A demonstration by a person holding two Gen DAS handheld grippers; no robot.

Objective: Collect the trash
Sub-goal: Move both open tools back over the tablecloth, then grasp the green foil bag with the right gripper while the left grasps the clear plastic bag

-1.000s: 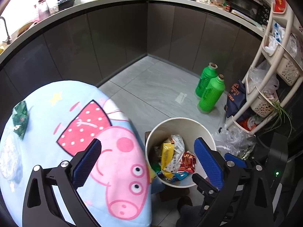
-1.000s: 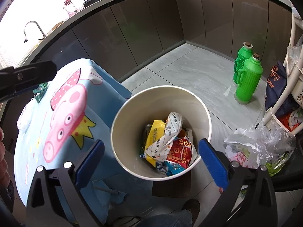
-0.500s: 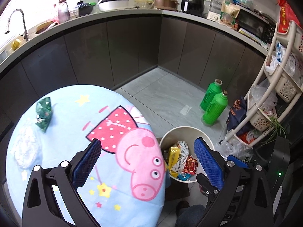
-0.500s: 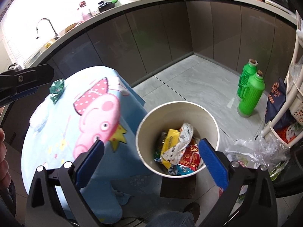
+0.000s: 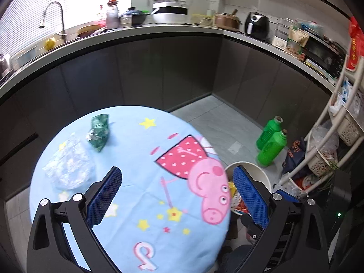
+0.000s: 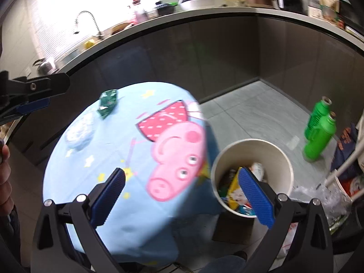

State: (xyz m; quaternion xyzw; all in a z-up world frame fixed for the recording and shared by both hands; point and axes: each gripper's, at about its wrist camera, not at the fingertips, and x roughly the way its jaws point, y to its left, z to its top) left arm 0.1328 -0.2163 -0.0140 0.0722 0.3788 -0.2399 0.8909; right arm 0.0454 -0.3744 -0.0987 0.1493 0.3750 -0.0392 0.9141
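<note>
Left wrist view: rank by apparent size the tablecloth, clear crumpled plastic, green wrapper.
1. Tablecloth, largest by far.
2. Clear crumpled plastic.
3. Green wrapper, smallest; it lies farther from the camera, so true size is unsure.

A: The bin in the left view?
B: Mostly hidden behind the surface and a blue finger pad.
A: The clear wrapper?
B: Blurred on the right; contents unreadable. The storage rack runs off the edge.

A light-blue tablecloth printed with yellow stars and a pink pig carries a green wrapper.
</note>
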